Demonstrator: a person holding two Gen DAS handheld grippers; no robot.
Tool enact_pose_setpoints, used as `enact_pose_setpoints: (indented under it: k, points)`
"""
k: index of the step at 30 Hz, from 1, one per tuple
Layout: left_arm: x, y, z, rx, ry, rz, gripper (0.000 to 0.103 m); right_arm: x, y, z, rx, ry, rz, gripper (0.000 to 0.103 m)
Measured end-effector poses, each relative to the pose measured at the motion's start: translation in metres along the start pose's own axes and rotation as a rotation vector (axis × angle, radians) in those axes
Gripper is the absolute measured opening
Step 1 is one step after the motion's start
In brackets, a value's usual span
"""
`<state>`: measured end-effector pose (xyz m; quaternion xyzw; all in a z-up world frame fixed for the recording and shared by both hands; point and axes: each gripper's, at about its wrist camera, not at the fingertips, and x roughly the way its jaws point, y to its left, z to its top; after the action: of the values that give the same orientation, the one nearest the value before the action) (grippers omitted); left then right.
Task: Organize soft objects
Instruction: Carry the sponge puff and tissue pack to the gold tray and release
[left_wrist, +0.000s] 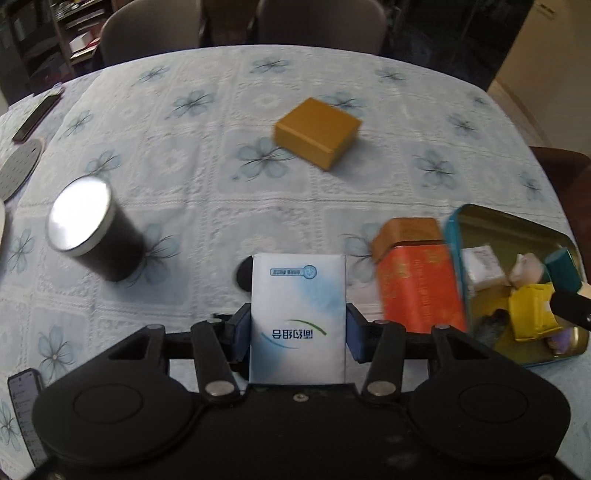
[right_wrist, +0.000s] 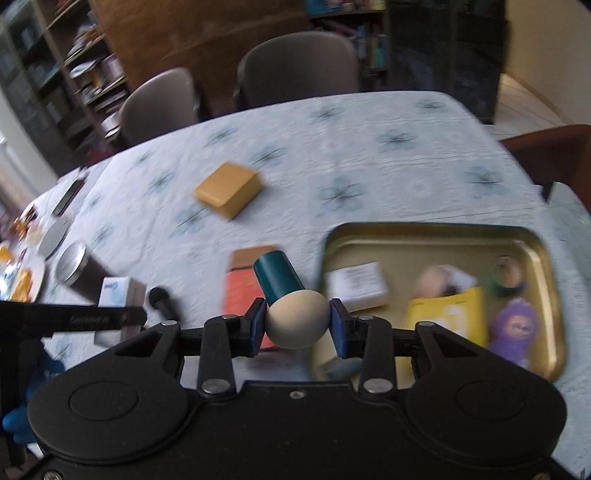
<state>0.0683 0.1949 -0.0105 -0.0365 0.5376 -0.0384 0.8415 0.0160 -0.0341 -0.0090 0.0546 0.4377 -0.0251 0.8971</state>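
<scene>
My left gripper (left_wrist: 298, 325) is shut on a white and blue tissue pack (left_wrist: 298, 314), held above the table. The pack also shows at the left of the right wrist view (right_wrist: 114, 291). My right gripper (right_wrist: 298, 325) is shut on a toy with a beige round head (right_wrist: 297, 321) and a teal cylinder body (right_wrist: 277, 277), just left of the gold tray (right_wrist: 436, 236). The tray (left_wrist: 509, 225) holds a yellow packet (right_wrist: 447, 317), a purple plush figure (right_wrist: 515, 328), a white box (right_wrist: 356, 286) and other small soft items.
An orange tin (left_wrist: 417, 280) stands beside the tray. A yellow box (left_wrist: 317, 131) lies mid-table, a black canister with a silver lid (left_wrist: 88, 229) at the left. A phone (left_wrist: 35, 118) and plates lie at the far left. Chairs stand behind the table.
</scene>
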Motion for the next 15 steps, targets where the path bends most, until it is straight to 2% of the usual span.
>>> enact_pose_setpoints:
  k: [5, 11, 13, 15]
  points:
    - [0.005, -0.087, 0.019, 0.063, -0.010, -0.085, 0.047, -0.008, -0.061, 0.013, 0.058, -0.025, -0.088, 0.038]
    - [0.022, -0.167, 0.042, 0.117, -0.021, -0.112, 0.049, -0.008, -0.109, 0.022, 0.075, -0.033, -0.130, 0.039]
    - [0.029, -0.182, 0.046, 0.122, -0.021, -0.095, 0.060, -0.006, -0.118, 0.025, 0.067, -0.033, -0.139, 0.040]
    - [0.033, -0.191, 0.047, 0.123, -0.025, -0.073, 0.067, -0.003, -0.126, 0.028, 0.066, -0.029, -0.131, 0.040]
